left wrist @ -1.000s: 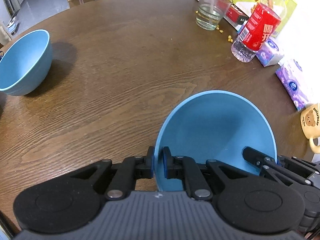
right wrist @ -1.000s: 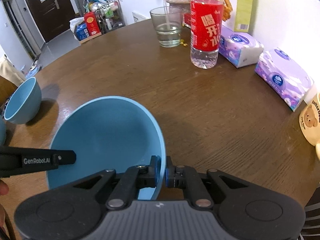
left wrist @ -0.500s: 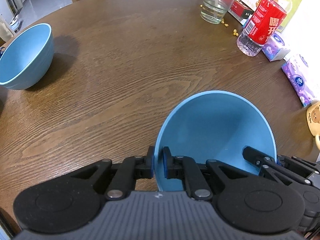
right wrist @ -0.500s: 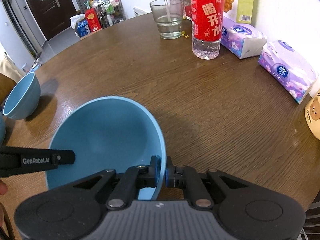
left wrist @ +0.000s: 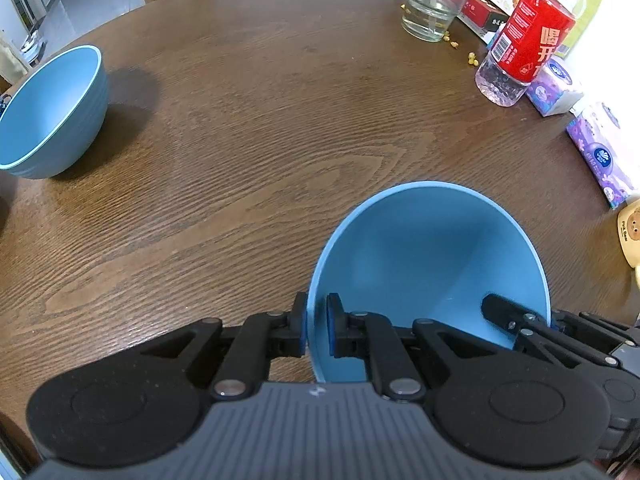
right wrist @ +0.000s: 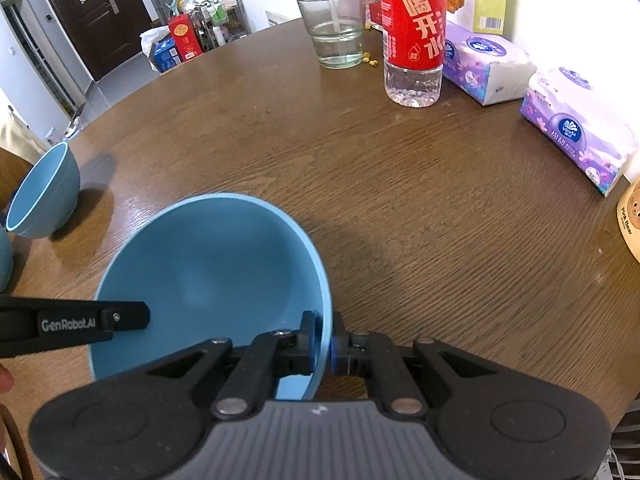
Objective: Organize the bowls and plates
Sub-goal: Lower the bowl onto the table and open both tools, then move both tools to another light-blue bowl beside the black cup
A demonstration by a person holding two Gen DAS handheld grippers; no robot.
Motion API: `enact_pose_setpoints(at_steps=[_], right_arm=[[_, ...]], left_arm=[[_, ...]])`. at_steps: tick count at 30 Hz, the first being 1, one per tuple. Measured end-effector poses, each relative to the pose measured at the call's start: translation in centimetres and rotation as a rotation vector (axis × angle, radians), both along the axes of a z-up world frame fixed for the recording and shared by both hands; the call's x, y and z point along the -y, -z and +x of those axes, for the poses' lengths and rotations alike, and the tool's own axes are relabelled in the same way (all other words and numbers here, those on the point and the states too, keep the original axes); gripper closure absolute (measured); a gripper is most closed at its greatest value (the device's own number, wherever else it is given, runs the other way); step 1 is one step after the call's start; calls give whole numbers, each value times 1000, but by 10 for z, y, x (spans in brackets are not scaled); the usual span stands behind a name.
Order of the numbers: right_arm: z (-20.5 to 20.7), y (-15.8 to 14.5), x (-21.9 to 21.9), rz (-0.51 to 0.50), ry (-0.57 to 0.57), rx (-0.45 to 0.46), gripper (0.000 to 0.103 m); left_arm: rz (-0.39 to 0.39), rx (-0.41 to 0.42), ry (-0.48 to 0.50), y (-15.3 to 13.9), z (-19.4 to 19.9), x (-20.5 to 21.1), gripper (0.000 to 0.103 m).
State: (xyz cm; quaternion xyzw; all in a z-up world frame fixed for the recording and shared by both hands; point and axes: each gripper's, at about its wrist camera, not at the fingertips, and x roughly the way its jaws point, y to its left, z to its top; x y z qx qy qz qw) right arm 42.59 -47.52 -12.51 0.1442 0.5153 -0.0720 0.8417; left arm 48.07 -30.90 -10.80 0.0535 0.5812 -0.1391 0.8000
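A plain blue bowl [left wrist: 428, 264] is held between both grippers just over the brown wooden table [left wrist: 260, 120]. My left gripper [left wrist: 317, 328] is shut on its left rim, one pad inside and one outside. My right gripper [right wrist: 323, 340] clamps the opposite rim of the same bowl [right wrist: 208, 264]; its jaws are opening slightly, with the rim still between the pads. The left gripper's finger [right wrist: 92, 320] reaches in from the left of the right wrist view. A second, ribbed blue bowl [left wrist: 48, 112] stands empty at the table's far left edge [right wrist: 44, 196].
Along the right side of the table stand a water glass [right wrist: 336, 28], a red-labelled bottle [right wrist: 414, 36], two purple tissue packs [right wrist: 576, 128] and a cream bear mug [right wrist: 630, 220]. Another blue dish [right wrist: 4, 256] shows at the left edge.
Both grippers stay on the bowl's rim. Both views have tilted a little, so the far objects sit slightly differently. The right gripper's pads have eased apart a touch.
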Motion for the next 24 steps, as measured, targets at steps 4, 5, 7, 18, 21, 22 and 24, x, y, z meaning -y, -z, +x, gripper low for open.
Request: enact_pose_setpoints(at_steps=[4,5,7,18,21,22,24], right_arm=[[-1,1,4,32,22,-12,83],[-3,-1,5,31,26,-7,73],[-6,-5,6,26,39,11,52],[-34,-39,0,-14,89,109,0],[-41,-47,-9,-56,84,122,0],[-43,-49,-13,-66,82,125,0],[-49,-53,-21,-78,82,136,0]], left_arm=[[3,5,-6,-2,-1,1,80],[9,11,-8,-3,-2,0,69],[22,38,-11,-7,-5,-1,61],[-14,166,-69,-49,-22,-33,0],[-21,191,-78,-58,-29,-45,0],[-19,194,-78,-60,-31,-48,0],[-12,207,-81,-65,-37,-55,0]])
